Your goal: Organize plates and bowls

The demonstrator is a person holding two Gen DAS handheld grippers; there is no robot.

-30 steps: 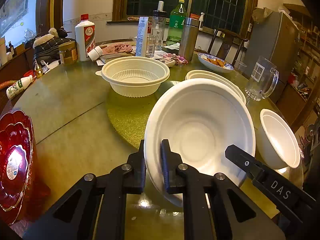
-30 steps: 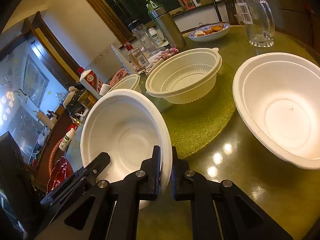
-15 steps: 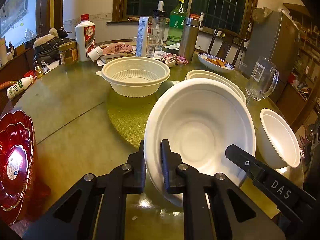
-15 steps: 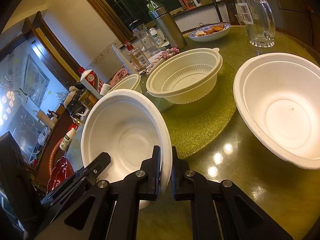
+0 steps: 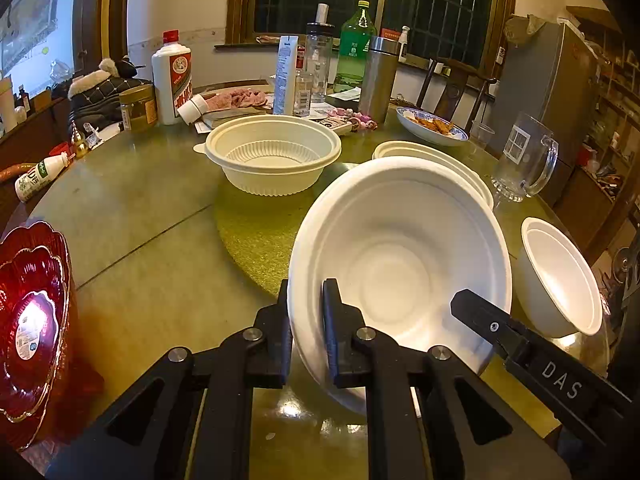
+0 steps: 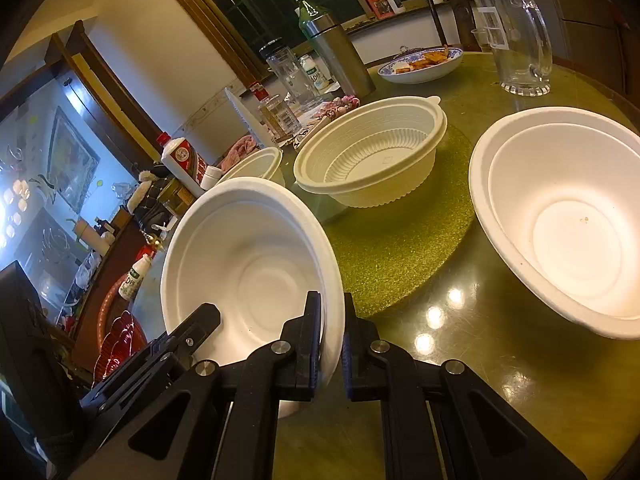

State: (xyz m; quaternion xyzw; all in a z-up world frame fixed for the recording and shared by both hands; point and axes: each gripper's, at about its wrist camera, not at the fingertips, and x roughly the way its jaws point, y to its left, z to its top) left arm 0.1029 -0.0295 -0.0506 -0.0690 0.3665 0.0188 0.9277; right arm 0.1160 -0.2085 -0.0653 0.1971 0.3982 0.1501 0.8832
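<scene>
My left gripper point(image 5: 306, 300) is shut on the near rim of a large white foam bowl point(image 5: 400, 272), tilted above the table. My right gripper point(image 6: 332, 320) is shut on the rim of a smaller white foam bowl point(image 6: 248, 272), also tilted; that bowl shows at the right of the left wrist view point(image 5: 560, 276). A wide white bowl point(image 6: 568, 216) sits on the table at the right. A ribbed cream plastic bowl point(image 5: 274, 152) stands on the gold turntable point(image 5: 256, 232); it also shows in the right wrist view point(image 6: 372, 156).
A red glass plate point(image 5: 32, 312) stands at the left edge. A glass mug point(image 5: 524, 160), a blue-rimmed dish of food point(image 5: 430, 126), bottles point(image 5: 354, 48) and a steel flask point(image 5: 378, 72) crowd the far side. Another white bowl point(image 5: 424, 152) sits behind the held one.
</scene>
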